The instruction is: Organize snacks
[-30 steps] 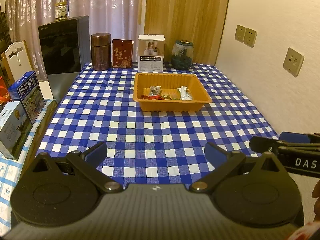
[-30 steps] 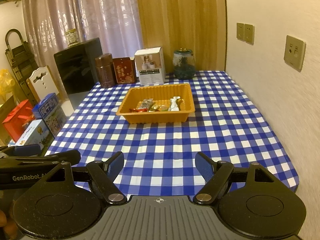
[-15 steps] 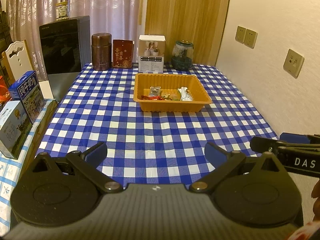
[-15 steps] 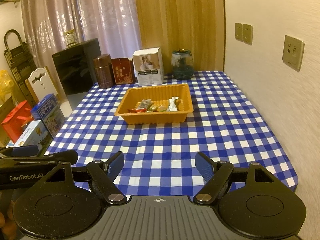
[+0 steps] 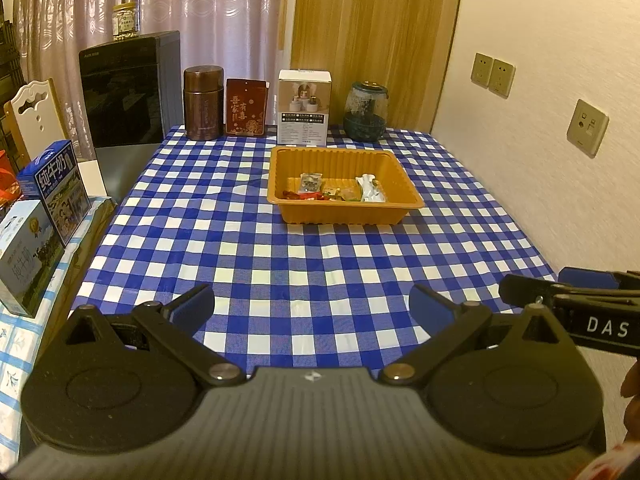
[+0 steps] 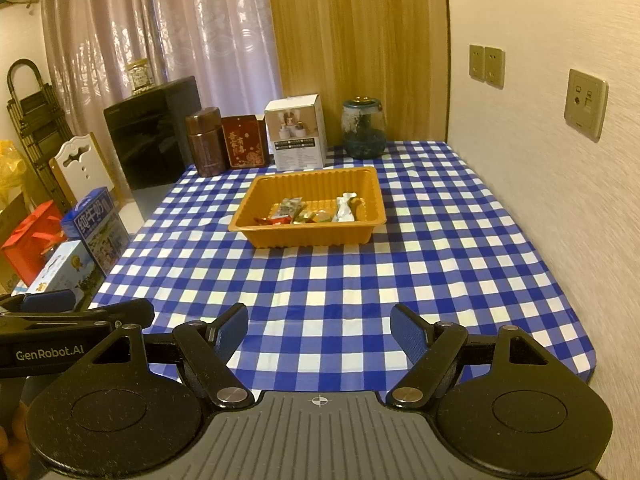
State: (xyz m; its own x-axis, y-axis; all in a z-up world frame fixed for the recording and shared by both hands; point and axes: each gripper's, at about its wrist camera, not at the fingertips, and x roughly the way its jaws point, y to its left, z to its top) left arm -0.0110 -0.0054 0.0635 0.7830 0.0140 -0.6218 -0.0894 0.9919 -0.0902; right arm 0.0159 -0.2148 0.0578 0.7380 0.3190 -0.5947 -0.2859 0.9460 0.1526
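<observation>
The table (image 5: 320, 264) has a blue & white checked cloth on it. An orange tray (image 5: 344, 210) sits past the middle of the table, toward the back. A few wrapped snacks (image 5: 334, 190) lie inside the tray, w/ a white wrapper on the right side and red & green ones next to it. Nothing is on the cloth in front of the tray. The left gripper (image 5: 312, 306) hangs over the near edge of the table, its jaws wide apart w/ nothing between them. The right gripper (image 6: 319, 330) is just beside it, also over the near edge, jaws wide apart & empty too. Both point down a bit at the cloth, well apart from the tray. At the back of the table stand 4 things in a row: a brown metal canister (image 5: 203, 103), a dark red packet (image 5: 245, 107) w/ gold writing, a white box (image 5: 305, 109) and a dark glass jar (image 5: 366, 112). Off the left side of the table are 2 milk cartons (image 5: 54, 188) on a lower surface, a black appliance (image 5: 124, 88) w/ a small jar on top, and a white chair back (image 5: 36, 120). The wall on the right has sockets (image 5: 492, 75).
</observation>
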